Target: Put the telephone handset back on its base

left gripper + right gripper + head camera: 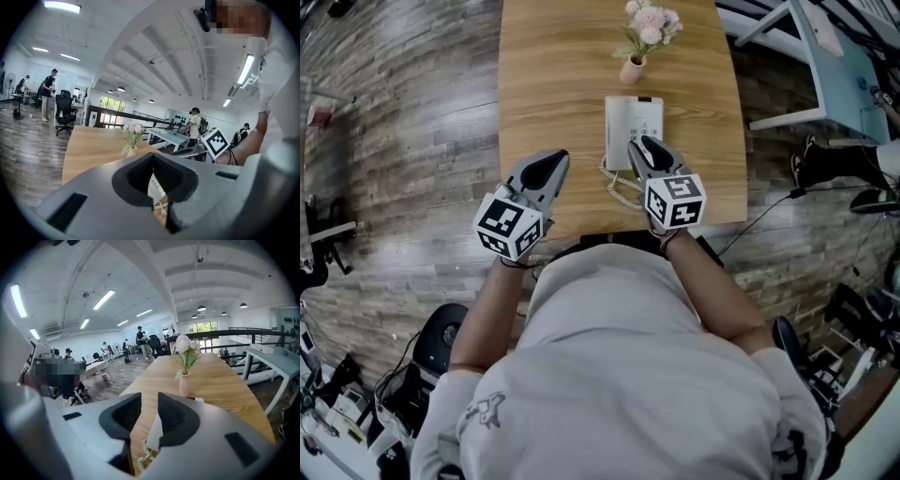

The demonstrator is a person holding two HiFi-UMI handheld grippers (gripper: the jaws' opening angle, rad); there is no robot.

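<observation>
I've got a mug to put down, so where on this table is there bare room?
Widest bare patch: the table's left half, left of the vase and telephone, beyond the left tool. A narrower strip runs between the telephone and the right edge. The near middle is crowded: telephone, coiled cord and right tool together.

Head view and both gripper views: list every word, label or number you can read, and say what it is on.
No readable text in any view.
Telephone: key markings too small to read.
Left gripper and right gripper cubes: square black-and-white patterns, no letters.
Shirt: small grey figure, no words.
</observation>
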